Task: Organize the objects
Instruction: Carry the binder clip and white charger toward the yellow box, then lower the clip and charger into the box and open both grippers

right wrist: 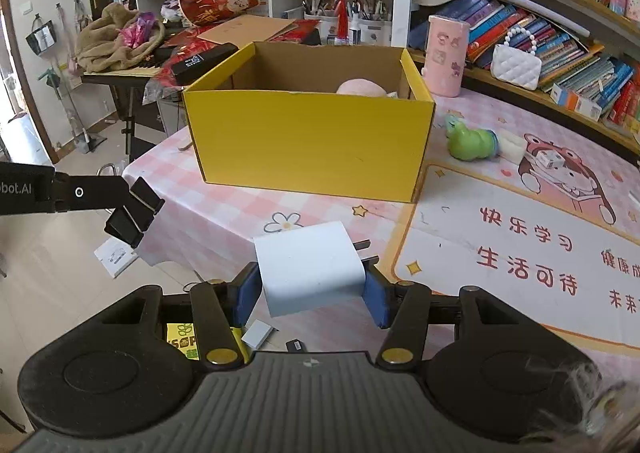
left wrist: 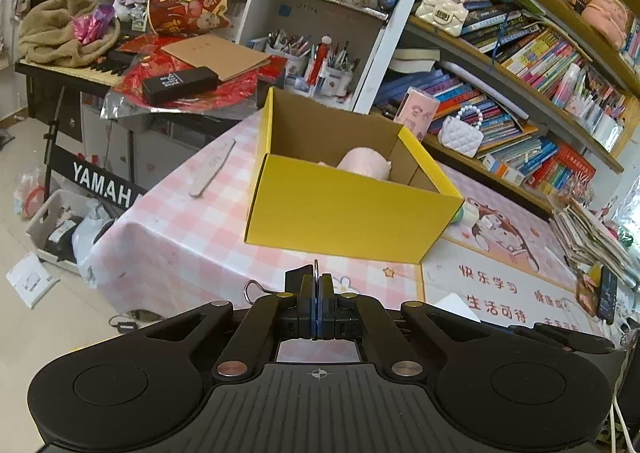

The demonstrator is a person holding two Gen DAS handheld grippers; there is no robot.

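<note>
Short of the box (right wrist: 308, 141), right gripper (right wrist: 312, 285) clamps a charger (right wrist: 308, 269); left gripper (left wrist: 316, 293) pinches a clip's (right wrist: 134, 211) wire handle. Risk: thin grip, clip could swing loose or catch the rim.

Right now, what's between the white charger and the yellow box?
Nothing: just bare pink checked tablecloth separates the white charger, held in the right gripper, from the yellow box, in the right wrist view.

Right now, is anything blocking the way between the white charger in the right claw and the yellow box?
Nothing visible does. The right claw grips the white charger, and only bare pink checked tablecloth lies between it and the yellow box. The box top is open; a pink soft thing sits at its right end.
</note>
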